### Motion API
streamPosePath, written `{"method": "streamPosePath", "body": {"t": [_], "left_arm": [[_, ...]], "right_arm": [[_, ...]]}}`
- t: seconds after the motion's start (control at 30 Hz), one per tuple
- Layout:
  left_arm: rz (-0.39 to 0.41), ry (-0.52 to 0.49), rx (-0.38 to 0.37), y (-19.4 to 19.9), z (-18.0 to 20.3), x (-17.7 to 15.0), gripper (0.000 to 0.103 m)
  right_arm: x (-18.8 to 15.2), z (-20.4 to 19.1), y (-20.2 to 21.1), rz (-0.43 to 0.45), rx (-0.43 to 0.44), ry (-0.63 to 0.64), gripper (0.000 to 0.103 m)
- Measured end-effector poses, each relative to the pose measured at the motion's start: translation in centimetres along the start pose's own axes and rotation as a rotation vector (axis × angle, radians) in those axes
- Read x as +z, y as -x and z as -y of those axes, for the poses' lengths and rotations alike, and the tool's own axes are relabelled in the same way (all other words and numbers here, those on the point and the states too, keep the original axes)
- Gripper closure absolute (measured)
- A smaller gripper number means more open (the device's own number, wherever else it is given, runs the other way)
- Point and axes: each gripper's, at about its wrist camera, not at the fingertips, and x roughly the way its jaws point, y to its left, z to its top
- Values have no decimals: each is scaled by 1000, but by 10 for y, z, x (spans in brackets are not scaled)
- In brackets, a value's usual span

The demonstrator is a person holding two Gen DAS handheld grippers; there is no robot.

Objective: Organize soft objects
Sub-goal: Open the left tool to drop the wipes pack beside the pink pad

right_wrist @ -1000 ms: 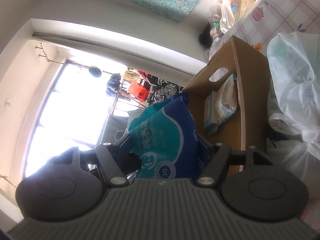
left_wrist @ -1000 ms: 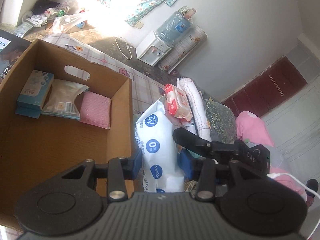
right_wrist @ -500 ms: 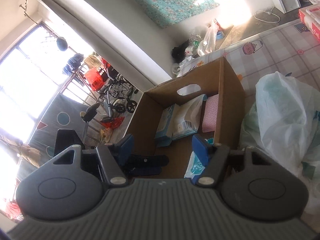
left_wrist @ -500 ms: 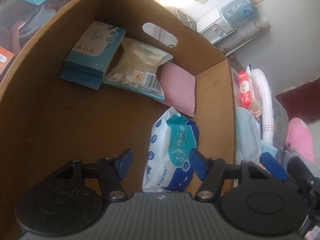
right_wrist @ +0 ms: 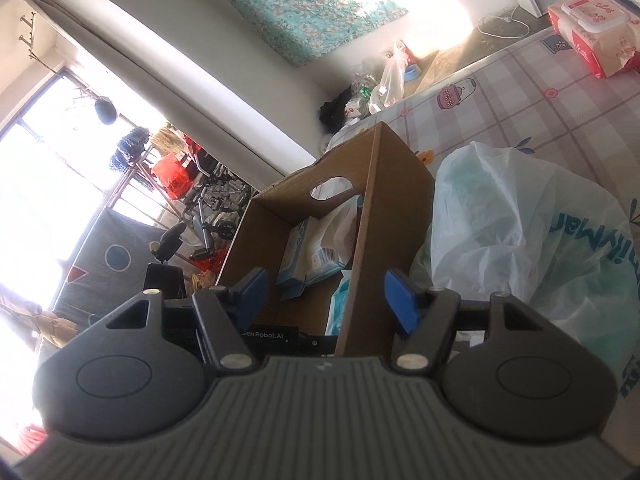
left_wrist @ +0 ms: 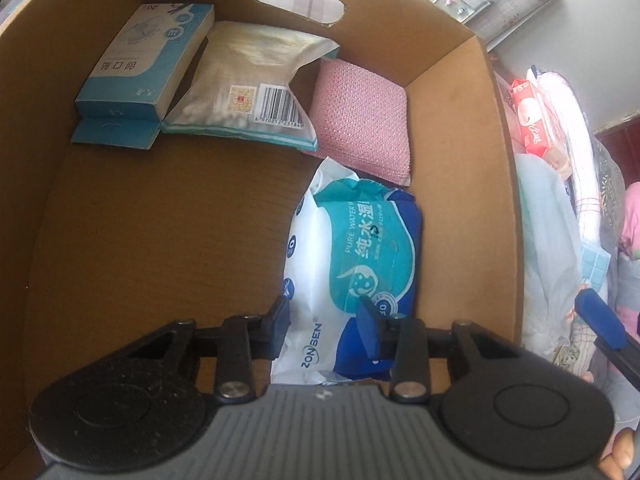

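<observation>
Lowered deeper into the cardboard box [left_wrist: 460, 92], left gripper [left_wrist: 324, 326] fingers have just been closing, now narrow over the wet-wipes pack [left_wrist: 360, 248], which lies at 4 o'clock on the box floor; contact unclear. Right gripper [right_wrist: 324, 296]: fingers wide, straddling the box wall, holding nothing.

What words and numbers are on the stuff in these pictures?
"PURE WATER" and "ZONSEN": the wipes pack in the cardboard box.
"20": the blue box; its Chinese characters are too blurred to be sure of.
Barcode digits on the clear bag: too small.
"SenRobot.AI": the black bar under the right gripper.
Teal letters on the plastic bag: cut off.
Red pack: unreadable.
</observation>
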Motion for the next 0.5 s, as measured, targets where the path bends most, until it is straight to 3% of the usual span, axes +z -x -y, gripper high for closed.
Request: {"method": "streamPosePath", "body": {"t": [0.33,0.37,0.47,0.5], "left_arm": [[32,-18,49,1,16,1,63],[38,-18,59,4,17,1,58],[77,-16,91,17,19,-2,26],[94,-19,99,23,19,-4,20]], "right_arm": [[-2,21,12,10,-20,-27,37],[-2,22,13,11,-24,-27,37],[-4,22,22,17,-40,-16,37],[-5,21,25,21,-45,-9,37]]}}
